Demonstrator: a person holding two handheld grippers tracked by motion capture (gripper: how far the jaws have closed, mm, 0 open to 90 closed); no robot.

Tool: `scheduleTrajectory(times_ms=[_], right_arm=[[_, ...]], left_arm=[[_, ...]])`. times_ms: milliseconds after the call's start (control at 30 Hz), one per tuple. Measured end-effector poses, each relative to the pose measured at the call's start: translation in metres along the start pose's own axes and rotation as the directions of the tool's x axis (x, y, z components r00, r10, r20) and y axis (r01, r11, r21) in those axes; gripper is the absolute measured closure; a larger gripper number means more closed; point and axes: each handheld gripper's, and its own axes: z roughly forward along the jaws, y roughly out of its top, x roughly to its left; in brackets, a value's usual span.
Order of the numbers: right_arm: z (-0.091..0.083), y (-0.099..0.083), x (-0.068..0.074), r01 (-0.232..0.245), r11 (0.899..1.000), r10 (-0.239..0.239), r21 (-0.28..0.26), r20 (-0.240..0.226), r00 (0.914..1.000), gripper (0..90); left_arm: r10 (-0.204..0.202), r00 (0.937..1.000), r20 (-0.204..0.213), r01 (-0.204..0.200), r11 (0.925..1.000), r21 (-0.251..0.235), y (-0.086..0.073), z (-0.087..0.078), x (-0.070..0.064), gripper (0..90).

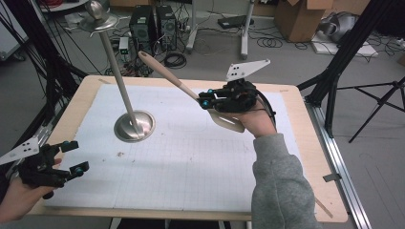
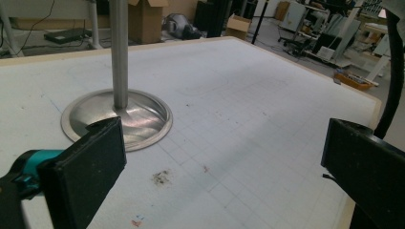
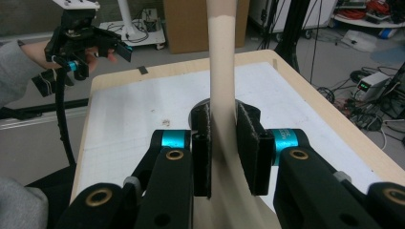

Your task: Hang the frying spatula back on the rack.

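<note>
My right gripper (image 1: 206, 99) is shut on a beige spatula (image 1: 167, 74), held in the air over the far right of the mat. The handle points up and to the left toward the stand, and the blade (image 1: 228, 122) lies under the hand. In the right gripper view the pads (image 3: 250, 143) clamp the spatula's handle (image 3: 222, 57). A steel stand, with a round base (image 1: 134, 126), a thin pole (image 1: 114, 62) and a dish-like top (image 1: 98, 20), rises from the mat's left half. My left gripper (image 1: 75, 156) is open and holds nothing at the near left corner, facing the base (image 2: 117, 117).
A white gridded mat (image 1: 191, 162) covers the wooden table (image 1: 315, 157). Small dirt specks (image 2: 161, 177) lie near the stand's base. Around the table are tripod legs (image 1: 334, 71), cardboard boxes (image 1: 298, 16), computer cases (image 1: 153, 24) and floor cables.
</note>
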Motion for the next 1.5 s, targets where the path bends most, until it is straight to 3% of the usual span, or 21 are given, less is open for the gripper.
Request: scheduleTrajectory(times_ms=[967, 1500], right_arm=[[0.006, 0.031, -0.002, 0.013, 0.999, -0.013, -0.035, 0.022, 0.9997, 76.9], [0.014, 0.041, -0.003, -0.002, 0.999, 0.003, -0.05, 0.03, 0.9995, 76.9]], left_arm=[[-0.004, 0.9999, -0.014, 0.004, 1.0, -0.002, -0.003, -0.007, -0.002, 1.8], [-0.011, 0.9997, -0.023, 0.011, 0.9999, 0.001, -0.005, -0.011, -0.003, 1.8]])
